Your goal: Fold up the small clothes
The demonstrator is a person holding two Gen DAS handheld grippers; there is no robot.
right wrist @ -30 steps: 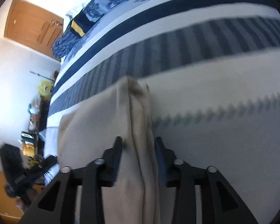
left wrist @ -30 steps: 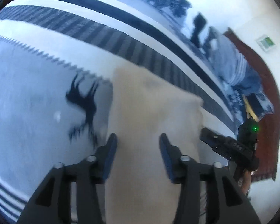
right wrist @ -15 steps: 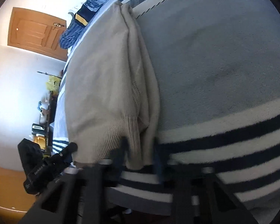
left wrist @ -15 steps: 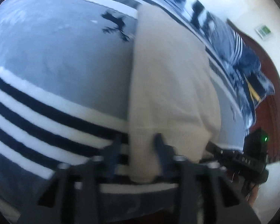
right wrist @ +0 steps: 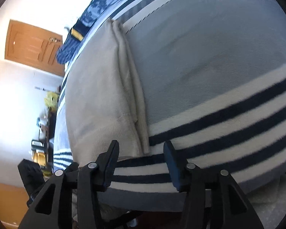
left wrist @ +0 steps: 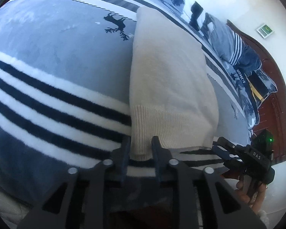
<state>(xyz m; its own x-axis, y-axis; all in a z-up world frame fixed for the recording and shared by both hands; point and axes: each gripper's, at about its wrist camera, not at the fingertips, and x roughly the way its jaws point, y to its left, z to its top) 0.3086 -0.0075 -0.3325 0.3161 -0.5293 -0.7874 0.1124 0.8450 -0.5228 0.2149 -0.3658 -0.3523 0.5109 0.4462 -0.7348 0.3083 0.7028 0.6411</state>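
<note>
Bare blanket (left wrist: 57,61) lies open left and right of the folded sweater (left wrist: 167,80); pillows (left wrist: 226,40) crowd the bed's far end.

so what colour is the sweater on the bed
Plain cream-beige knit sweater with a ribbed hem, clearest in the left wrist view.

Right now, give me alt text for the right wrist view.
The right gripper, jaws opening, hovers at the near ribbed hem of a folded beige sweater, nothing between its pads. The sweater lies on a grey blanket with navy and white stripes.
</note>
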